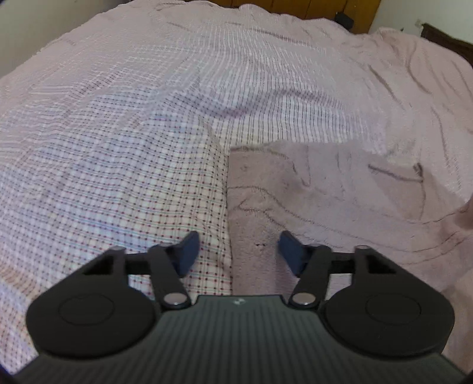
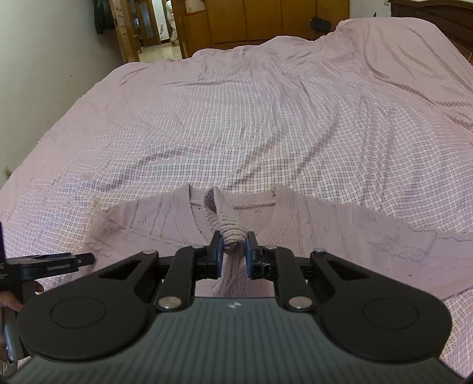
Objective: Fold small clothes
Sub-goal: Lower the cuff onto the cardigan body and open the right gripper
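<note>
A small mauve knit garment (image 2: 340, 233) lies spread on the checked bedsheet (image 2: 236, 118). My right gripper (image 2: 233, 246) is shut on a bunched fold of the garment (image 2: 227, 227), lifted a little above the rest, near its neckline. In the left wrist view the same garment (image 1: 325, 189) lies to the right, its left edge running between my fingers. My left gripper (image 1: 238, 251) is open and empty, low over that edge. The left gripper also shows at the left edge of the right wrist view (image 2: 59, 264).
The checked bedsheet (image 1: 118, 133) covers the whole bed, with wrinkles at the far right. A white wall (image 2: 44, 73) runs along the bed's left side. Wooden wardrobe doors (image 2: 266, 20) and a doorway stand beyond the far end.
</note>
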`<state>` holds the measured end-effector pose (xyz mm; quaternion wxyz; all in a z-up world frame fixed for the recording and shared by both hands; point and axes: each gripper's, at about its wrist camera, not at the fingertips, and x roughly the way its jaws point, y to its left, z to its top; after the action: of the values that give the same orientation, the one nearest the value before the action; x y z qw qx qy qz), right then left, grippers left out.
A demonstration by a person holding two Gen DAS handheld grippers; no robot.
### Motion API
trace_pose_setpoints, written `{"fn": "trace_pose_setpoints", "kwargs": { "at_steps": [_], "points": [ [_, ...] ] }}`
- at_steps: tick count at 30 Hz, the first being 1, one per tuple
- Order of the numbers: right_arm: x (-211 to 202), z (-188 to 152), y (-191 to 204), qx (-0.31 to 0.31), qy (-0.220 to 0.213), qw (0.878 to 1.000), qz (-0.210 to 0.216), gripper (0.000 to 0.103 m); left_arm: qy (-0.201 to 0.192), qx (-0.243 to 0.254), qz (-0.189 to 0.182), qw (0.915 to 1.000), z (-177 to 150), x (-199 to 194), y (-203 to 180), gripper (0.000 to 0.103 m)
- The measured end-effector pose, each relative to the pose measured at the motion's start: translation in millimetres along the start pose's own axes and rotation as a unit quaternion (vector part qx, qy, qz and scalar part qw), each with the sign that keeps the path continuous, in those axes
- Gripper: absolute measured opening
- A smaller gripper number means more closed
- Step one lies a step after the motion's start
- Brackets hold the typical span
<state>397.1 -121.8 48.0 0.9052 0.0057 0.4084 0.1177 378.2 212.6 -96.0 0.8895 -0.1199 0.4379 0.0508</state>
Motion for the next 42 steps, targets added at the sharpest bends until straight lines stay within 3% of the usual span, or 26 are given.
{"fn": "trace_pose_setpoints", "kwargs": {
  "at_steps": [2,5,14,21,28,31,42],
  "points": [
    [2,-2,-3,0.001,-0.001,1.000,0.004,0.016,-0.007,0.001,-0.012,0.9999,-1,5,1,0.053],
    [5,-5,-7,0.008,-0.003,1.000,0.012,0.016,-0.016,0.013,-0.019,0.9996,-2,9,1,0.011],
    [6,-5,-9,0.016,-0.021,0.999,0.034,0.015,-0.023,-0.015,0.004,0.9996,-2,2,35,0.009],
    [12,-9,-13,0.014,-0.012,1.000,0.015,0.015,-0.022,-0.008,0.014,0.9996,4,-15,27,0.010],
    [12,-18,-28,0.019,-0.004,1.000,0.010,0.015,0.005,0.005,-0.030,0.9995,-8,-31,7,0.009],
    [13,-19,-33,0.021,-0.003,1.000,0.007,0.015,0.028,0.027,-0.004,0.9992,-21,-14,0,0.008],
    [27,-33,-62,0.039,0.019,0.999,-0.011,0.015,0.025,0.053,0.021,0.9981,-25,-12,-4,0.009]
  ]
}}
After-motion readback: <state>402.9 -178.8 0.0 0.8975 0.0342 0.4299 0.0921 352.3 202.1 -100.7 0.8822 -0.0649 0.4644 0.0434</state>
